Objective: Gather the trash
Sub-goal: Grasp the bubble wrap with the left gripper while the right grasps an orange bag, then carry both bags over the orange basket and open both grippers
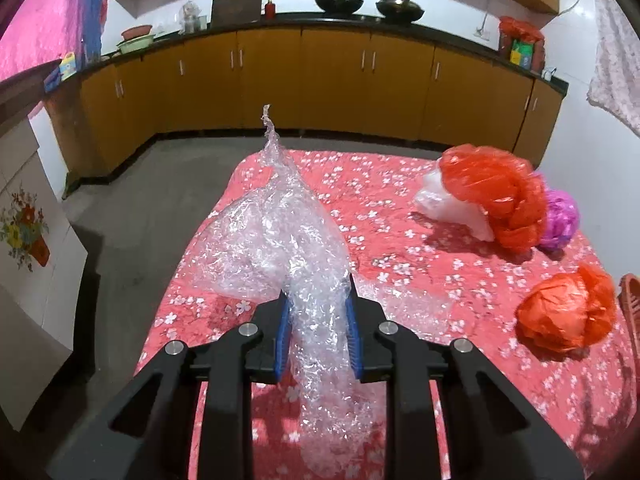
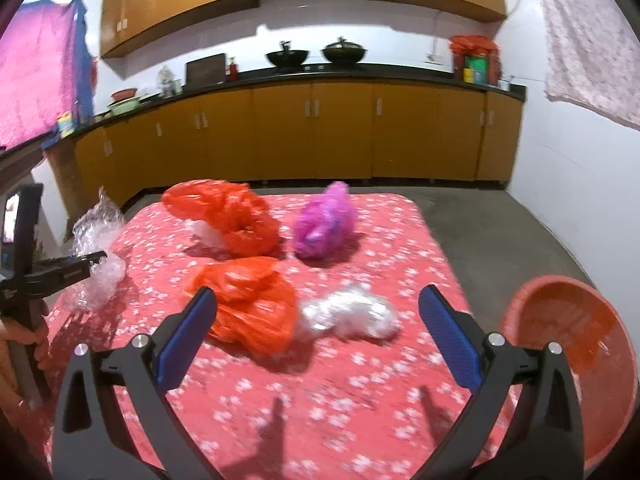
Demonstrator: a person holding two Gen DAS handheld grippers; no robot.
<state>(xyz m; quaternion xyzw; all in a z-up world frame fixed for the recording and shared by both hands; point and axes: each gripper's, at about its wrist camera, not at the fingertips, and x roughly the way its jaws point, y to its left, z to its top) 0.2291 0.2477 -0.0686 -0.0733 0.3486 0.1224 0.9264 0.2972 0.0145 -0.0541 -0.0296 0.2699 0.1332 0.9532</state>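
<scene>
My left gripper (image 1: 318, 304) is shut on a clear crumpled plastic bag (image 1: 280, 232), held above the left side of the red flowered table (image 1: 400, 184); it also shows in the right wrist view (image 2: 96, 268) with the clear bag (image 2: 96, 232). My right gripper (image 2: 318, 304) is open and empty above the table's near side. Ahead of it lie an orange bag (image 2: 252, 308), a white plastic wad (image 2: 352, 316), a second orange bag (image 2: 228, 216) and a purple bag (image 2: 324, 224). An orange basin (image 2: 576, 344) stands at the right.
Yellow kitchen cabinets (image 2: 320, 132) with a dark counter line the far wall. Grey floor (image 2: 500, 232) surrounds the table. A white panel with a flower picture (image 1: 28, 232) stands at the left. Cloths hang at both upper sides.
</scene>
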